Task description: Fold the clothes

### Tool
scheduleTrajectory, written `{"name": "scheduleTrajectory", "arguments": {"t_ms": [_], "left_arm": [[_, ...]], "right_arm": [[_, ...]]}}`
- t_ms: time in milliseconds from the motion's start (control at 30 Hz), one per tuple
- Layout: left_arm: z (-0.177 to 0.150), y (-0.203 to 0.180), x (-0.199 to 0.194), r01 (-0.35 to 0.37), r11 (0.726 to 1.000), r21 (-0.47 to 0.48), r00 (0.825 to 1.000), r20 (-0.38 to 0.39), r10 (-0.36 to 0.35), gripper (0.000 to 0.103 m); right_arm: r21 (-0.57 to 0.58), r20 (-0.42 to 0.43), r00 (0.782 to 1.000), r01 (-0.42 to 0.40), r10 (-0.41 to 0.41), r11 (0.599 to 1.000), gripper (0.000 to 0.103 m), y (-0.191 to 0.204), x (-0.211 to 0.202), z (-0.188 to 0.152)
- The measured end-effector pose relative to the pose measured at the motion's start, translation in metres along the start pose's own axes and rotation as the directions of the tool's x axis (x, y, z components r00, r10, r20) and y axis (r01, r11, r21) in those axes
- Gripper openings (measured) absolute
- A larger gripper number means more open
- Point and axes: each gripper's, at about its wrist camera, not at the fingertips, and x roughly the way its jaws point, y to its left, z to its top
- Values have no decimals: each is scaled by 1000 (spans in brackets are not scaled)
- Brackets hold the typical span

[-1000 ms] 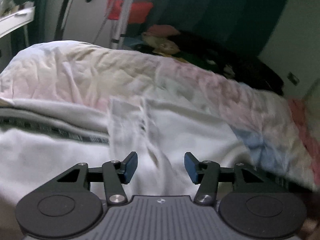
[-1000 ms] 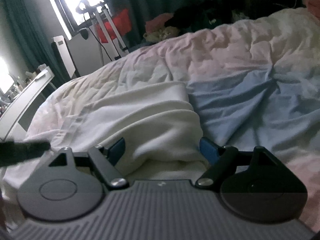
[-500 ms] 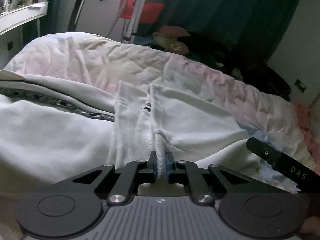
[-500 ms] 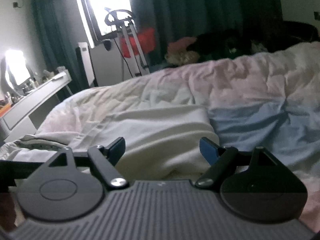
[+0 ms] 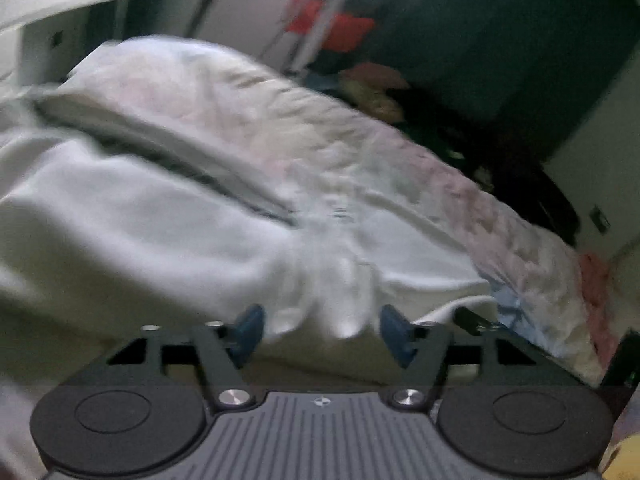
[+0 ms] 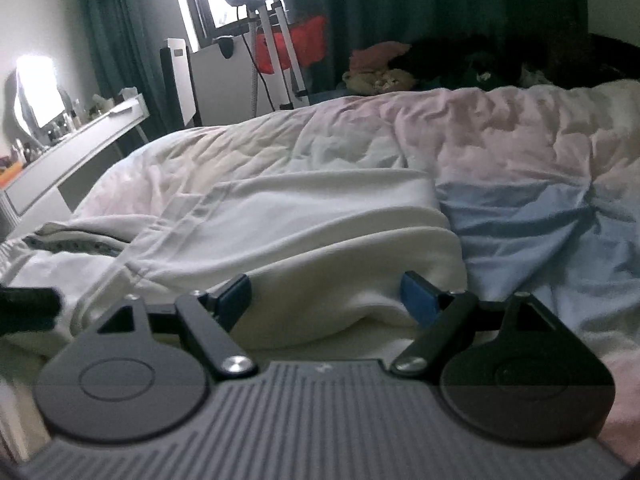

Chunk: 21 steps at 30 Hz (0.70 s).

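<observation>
A white garment (image 6: pixel 304 232) lies spread and rumpled on the bed (image 6: pixel 520 148), over a pastel quilt with pink and blue patches, reaching toward the bed's near edge where both claws sit. The left claw (image 5: pixel 320 330) is spread wide, its blue-padded fingers (image 5: pixel 248 328) standing either side of a bunched fold of the garment (image 5: pixel 332 296); the view is motion-blurred, so whether the pads touch the cloth cannot be told. The right claw (image 6: pixel 326 296) is likewise spread, a rounded hump of the white fabric rising between its two blue pads (image 6: pixel 416 296) without being pinched. In the right wrist view a seamed band of the garment runs diagonally toward the left side of the bed, and a dark-trimmed edge of cloth shows at the far left. Beyond the bed's far edge stand a white counter (image 6: pixel 76 152) with small bottles and a lit mirror, a metal stand with a red item (image 6: pixel 304 44), and a heap of clothes against dark green curtains.
</observation>
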Motion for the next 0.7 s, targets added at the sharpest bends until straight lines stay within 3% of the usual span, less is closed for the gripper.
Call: {"name": "scheduleTrajectory", "arguments": {"t_ms": [100, 133, 233, 433, 567, 700], "left_arm": [[9, 34, -13, -76, 987, -140, 997, -33, 72, 77], [12, 41, -17, -89, 982, -164, 996, -41, 83, 83], [20, 59, -25, -111, 971, -214, 993, -66, 99, 92], [29, 109, -10, -115, 925, -362, 991, -104, 82, 92], [35, 135, -3, -127, 877, -463, 991, -88, 97, 90], [39, 161, -8, -134, 796, -590, 988, -21, 151, 87]], "right_arm": [[19, -4, 1000, -3, 4, 1000, 84, -2, -2, -1], [26, -6, 1000, -2, 2, 1000, 83, -2, -2, -2], [36, -13, 1000, 3, -3, 999, 83, -1, -4, -3], [44, -14, 1000, 4, -3, 999, 83, -2, -5, -4], [67, -4, 1000, 2, -2, 998, 82, -4, -6, -5], [89, 5, 1000, -3, 3, 996, 82, -7, -7, -3]]}}
